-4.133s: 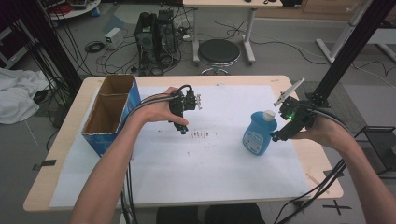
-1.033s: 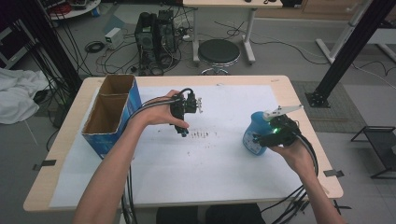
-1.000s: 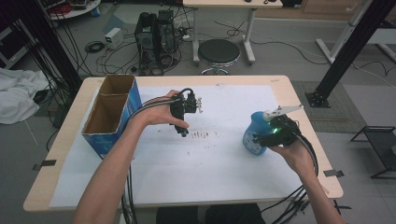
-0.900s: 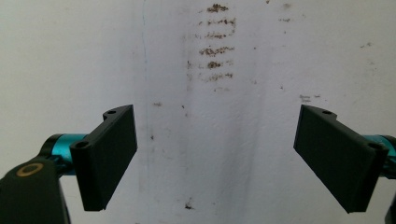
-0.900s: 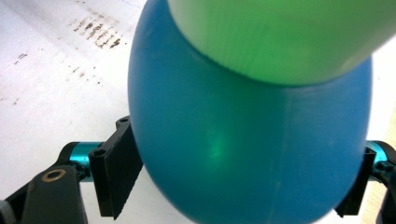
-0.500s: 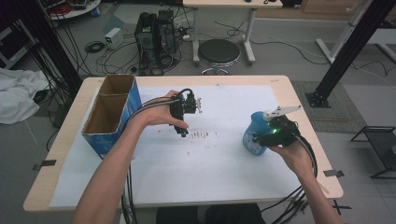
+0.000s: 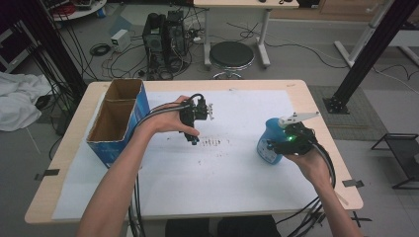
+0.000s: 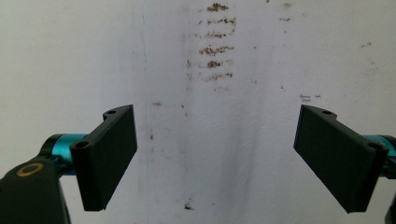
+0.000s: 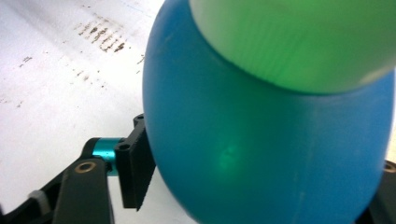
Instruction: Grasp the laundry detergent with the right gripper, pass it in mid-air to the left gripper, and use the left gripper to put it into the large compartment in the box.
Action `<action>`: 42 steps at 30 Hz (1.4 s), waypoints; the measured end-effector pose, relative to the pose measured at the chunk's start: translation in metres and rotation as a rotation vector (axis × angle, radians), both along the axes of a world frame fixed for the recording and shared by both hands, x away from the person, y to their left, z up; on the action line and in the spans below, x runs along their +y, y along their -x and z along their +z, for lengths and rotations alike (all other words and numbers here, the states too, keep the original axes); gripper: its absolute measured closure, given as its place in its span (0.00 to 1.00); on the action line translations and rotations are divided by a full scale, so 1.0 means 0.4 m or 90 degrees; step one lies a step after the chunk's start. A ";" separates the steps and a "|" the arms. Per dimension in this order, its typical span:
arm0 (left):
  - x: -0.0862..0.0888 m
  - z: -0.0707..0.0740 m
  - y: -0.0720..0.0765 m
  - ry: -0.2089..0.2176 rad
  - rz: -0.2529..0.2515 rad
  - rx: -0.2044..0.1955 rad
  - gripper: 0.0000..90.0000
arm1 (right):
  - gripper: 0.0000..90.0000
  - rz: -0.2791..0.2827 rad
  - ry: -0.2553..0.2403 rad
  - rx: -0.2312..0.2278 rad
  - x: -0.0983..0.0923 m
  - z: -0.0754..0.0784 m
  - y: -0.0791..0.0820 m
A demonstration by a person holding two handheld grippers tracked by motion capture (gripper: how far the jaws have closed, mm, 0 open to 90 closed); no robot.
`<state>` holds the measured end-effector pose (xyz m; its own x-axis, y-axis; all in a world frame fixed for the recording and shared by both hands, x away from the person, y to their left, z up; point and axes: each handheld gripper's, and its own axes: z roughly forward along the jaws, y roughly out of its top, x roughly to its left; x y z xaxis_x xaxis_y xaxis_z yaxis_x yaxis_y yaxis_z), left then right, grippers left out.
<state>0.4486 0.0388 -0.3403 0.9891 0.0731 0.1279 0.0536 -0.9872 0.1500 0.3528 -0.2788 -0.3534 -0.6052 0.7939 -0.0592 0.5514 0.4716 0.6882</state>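
The blue bottle (image 7: 271, 142) stands upright near the right edge of the desk (image 7: 232, 85), on the white paper sheet (image 7: 222, 177), and the right gripper (image 7: 276, 146) has come in low against its belly; its jaws have just been closing, and in the right gripper view the near jaw lies flat against the blue bottle (image 9: 261, 140), so I judge the grip to be seated or nearly so. To do this well, the jaws should clamp squarely across the widest, firmest part of the body, below the pale label, firmly enough that the rounded plastic does not squirt out, and the lift should go straight up so the bottle stays upright. The left gripper (image 7: 191, 138) hangs over the middle of the sheet with its jaws spread wide and nothing between them, above a patch of brown smudges (image 8: 212, 49). An open cardboard box (image 7: 116, 121) sits at the left, well apart, so nothing blocks the lift or a path across; only the trailing cables could snag.
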 end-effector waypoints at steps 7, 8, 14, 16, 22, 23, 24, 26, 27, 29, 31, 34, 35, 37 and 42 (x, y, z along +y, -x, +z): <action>-0.002 0.001 0.002 0.002 -0.002 -0.002 0.15 | 0.37 -0.003 -0.006 0.000 -0.002 -0.001 -0.001; -0.002 0.001 0.002 0.001 -0.002 -0.002 0.15 | 0.38 -0.001 -0.004 0.001 -0.003 -0.002 -0.001; 0.001 0.004 0.001 -0.004 -0.005 -0.003 0.15 | 0.42 0.000 -0.011 -0.002 -0.002 -0.003 0.000; 0.001 0.003 0.001 -0.001 -0.003 -0.003 0.15 | 0.44 0.002 -0.009 -0.005 -0.003 -0.003 -0.001; 0.001 0.005 0.000 -0.005 -0.008 -0.002 0.15 | 0.47 -0.003 -0.010 -0.006 -0.004 -0.003 -0.001; 0.001 0.003 0.001 0.000 -0.003 -0.003 0.15 | 0.47 -0.002 -0.008 -0.004 -0.004 -0.002 -0.001; 0.001 0.004 0.002 0.002 -0.002 -0.002 0.15 | 0.47 -0.001 -0.008 -0.004 -0.005 -0.002 -0.001; 0.001 0.005 0.001 -0.001 -0.005 -0.003 0.15 | 0.48 0.002 -0.009 0.000 -0.007 0.000 -0.002; 0.001 0.006 0.001 -0.001 -0.005 -0.002 0.15 | 0.48 0.004 -0.014 -0.001 -0.008 -0.002 -0.003; 0.002 0.006 0.001 0.001 -0.004 -0.003 0.15 | 0.48 0.000 -0.014 0.001 -0.010 -0.001 -0.002; 0.003 0.007 0.001 -0.004 -0.005 -0.002 0.15 | 0.49 0.002 -0.019 0.010 -0.007 0.000 -0.001; 0.004 0.009 0.001 -0.002 -0.004 -0.002 0.15 | 0.49 0.008 -0.013 0.000 -0.010 -0.001 -0.003; 0.005 0.011 0.001 0.000 -0.002 -0.002 0.15 | 0.50 0.008 -0.014 0.001 -0.010 -0.001 -0.003; 0.007 0.018 0.005 0.007 0.000 -0.012 0.15 | 0.50 0.015 -0.015 0.001 -0.010 0.000 -0.005; 0.012 0.037 0.013 0.014 -0.003 -0.013 0.15 | 0.50 0.033 -0.013 0.001 0.001 0.017 -0.010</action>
